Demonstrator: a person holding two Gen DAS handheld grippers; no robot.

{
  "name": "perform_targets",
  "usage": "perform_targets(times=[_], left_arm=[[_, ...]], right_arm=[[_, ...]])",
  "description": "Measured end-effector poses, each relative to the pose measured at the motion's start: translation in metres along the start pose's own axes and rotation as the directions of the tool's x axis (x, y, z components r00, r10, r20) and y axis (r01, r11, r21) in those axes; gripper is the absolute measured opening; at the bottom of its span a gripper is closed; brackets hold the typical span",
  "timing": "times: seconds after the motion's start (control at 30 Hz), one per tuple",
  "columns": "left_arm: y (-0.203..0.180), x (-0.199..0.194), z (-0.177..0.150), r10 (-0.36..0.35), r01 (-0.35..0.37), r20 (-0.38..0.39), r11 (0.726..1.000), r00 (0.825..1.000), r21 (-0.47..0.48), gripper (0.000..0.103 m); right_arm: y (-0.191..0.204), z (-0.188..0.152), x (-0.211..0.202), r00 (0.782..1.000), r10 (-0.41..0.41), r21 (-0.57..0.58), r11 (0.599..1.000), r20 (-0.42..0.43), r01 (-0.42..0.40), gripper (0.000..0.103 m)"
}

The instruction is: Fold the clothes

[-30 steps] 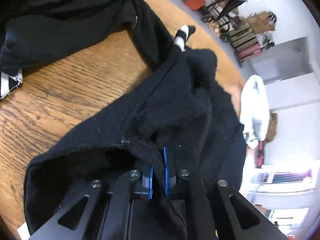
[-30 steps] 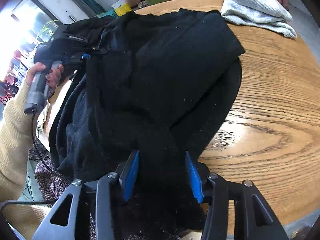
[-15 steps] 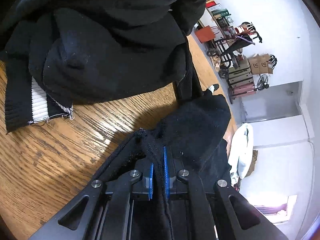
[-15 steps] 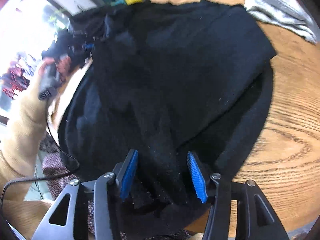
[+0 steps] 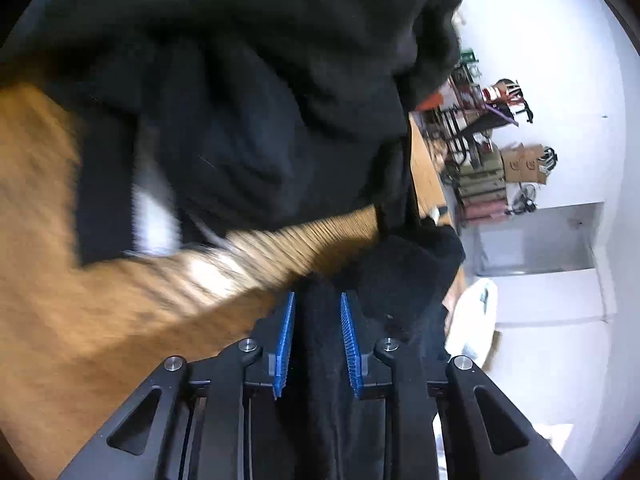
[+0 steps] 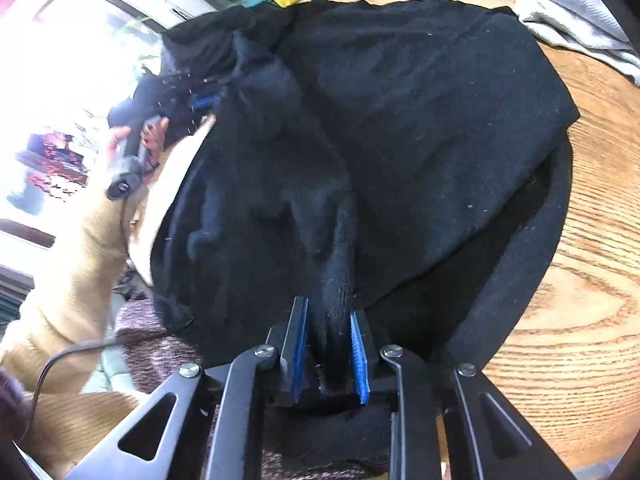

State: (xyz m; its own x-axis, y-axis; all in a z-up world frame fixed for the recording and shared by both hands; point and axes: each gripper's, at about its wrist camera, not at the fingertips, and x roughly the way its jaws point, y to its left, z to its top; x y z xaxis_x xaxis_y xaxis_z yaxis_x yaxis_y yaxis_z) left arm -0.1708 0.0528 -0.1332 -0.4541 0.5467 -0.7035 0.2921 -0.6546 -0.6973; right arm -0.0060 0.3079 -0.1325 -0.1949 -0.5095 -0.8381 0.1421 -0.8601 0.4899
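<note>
Loosening, the left gripper [image 5: 316,340] straddles the black sweater [image 6: 400,140]; the right gripper [image 6: 328,344] (closing) pinches a fold that might slip off the table [image 6: 580,300].

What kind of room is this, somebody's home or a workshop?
Probably a lived-in storage or work room, not a tidy home: a round wooden table holds laundry, with stacked cardboard boxes and cluttered metal racks along the white wall.

Looks like a cluttered room in a home or small workshop. Round wooden table [image 6: 592,320] under the jaws, bright window [image 6: 76,40] far off to their upper left. Beyond the jaws to the right, cardboard boxes [image 5: 524,162] and crowded metal racks [image 5: 468,120] against a white wall [image 5: 560,40].
</note>
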Motion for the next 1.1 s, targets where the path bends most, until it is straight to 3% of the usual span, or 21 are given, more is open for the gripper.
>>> perform_targets(times=[0.1,0.17,0.27,0.37,0.43,0.53,0.6,0.63,0.7,0.77,0.8,0.87,0.9,0.93,1.0,1.07,1.1], left_arm=[[-0.008,-0.023,-0.003,0.036,-0.037,0.004,0.995,0.999,0.096,0.025],[-0.018,-0.033,-0.010,0.042,-0.038,-0.020,0.985,0.999,0.171,0.025],[-0.034,-0.040,-0.028,0.062,-0.047,-0.042,0.956,0.997,0.288,0.031],[-0.041,-0.035,-0.048,0.089,-0.063,-0.058,0.935,0.994,0.349,0.034],[-0.042,-0.028,-0.054,0.166,-0.145,-0.026,0.918,0.986,0.370,0.034],[-0.046,-0.021,-0.056,0.291,-0.297,0.077,0.865,0.954,0.405,0.034],[-0.054,-0.017,-0.047,0.336,-0.360,0.133,0.828,0.932,0.429,0.030],[-0.061,-0.014,-0.039,0.348,-0.377,0.149,0.812,0.926,0.446,0.018],[-0.078,-0.004,-0.023,0.363,-0.397,0.166,0.781,0.917,0.482,0.010],[-0.097,0.014,-0.002,0.372,-0.399,0.160,0.760,0.914,0.513,0.010],[-0.104,0.025,0.007,0.381,-0.398,0.145,0.755,0.913,0.522,0.010],[-0.116,0.050,0.020,0.371,-0.358,0.090,0.759,0.924,0.544,0.010],[-0.122,0.063,0.026,0.363,-0.335,0.062,0.762,0.930,0.555,0.009],[-0.128,0.075,0.030,0.371,-0.336,0.060,0.747,0.927,0.574,0.009],[-0.135,0.092,0.038,0.409,-0.387,0.106,0.704,0.906,0.595,0.009],[-0.133,0.109,0.051,0.439,-0.417,0.111,0.698,0.891,0.582,0.009],[-0.131,0.113,0.056,0.437,-0.418,0.110,0.709,0.893,0.568,0.009]], right_arm=[[0.008,-0.004,0.007,0.998,-0.049,-0.060,0.997,-0.039,0.047,0.027],[0.007,0.000,0.007,0.996,-0.081,-0.072,0.994,-0.042,0.078,0.046],[0.001,0.027,-0.016,0.995,-0.091,-0.046,0.995,0.051,0.094,0.055],[0.006,0.070,-0.039,0.976,-0.128,-0.094,0.985,0.179,0.146,0.062],[0.013,0.109,-0.031,0.954,-0.204,-0.117,0.965,0.221,0.234,0.063],[0.023,0.166,0.005,0.961,-0.186,-0.145,0.965,0.205,0.218,0.060],[0.031,0.200,0.040,0.951,-0.248,-0.162,0.947,0.185,0.278,0.055],[0.036,0.216,0.058,0.939,-0.292,-0.171,0.931,0.179,0.322,0.051],[0.043,0.238,0.084,0.918,-0.354,-0.181,0.906,0.177,0.384,0.050],[0.048,0.252,0.105,0.935,-0.315,-0.178,0.923,0.164,0.342,0.049],[0.048,0.255,0.115,0.944,-0.295,-0.173,0.932,0.144,0.318,0.049],[0.048,0.255,0.129,0.942,-0.317,-0.183,0.925,0.113,0.333,0.053],[0.055,0.248,0.130,0.926,-0.345,-0.236,0.897,0.151,0.373,0.056],[0.059,0.242,0.134,0.913,-0.381,-0.286,0.867,0.147,0.408,0.062],[0.062,0.232,0.135,0.888,-0.422,-0.344,0.819,0.181,0.459,0.074],[0.050,0.229,0.130,0.905,-0.401,-0.294,0.856,0.143,0.426,0.082],[0.042,0.229,0.126,0.919,-0.367,-0.260,0.882,0.142,0.393,0.082]])
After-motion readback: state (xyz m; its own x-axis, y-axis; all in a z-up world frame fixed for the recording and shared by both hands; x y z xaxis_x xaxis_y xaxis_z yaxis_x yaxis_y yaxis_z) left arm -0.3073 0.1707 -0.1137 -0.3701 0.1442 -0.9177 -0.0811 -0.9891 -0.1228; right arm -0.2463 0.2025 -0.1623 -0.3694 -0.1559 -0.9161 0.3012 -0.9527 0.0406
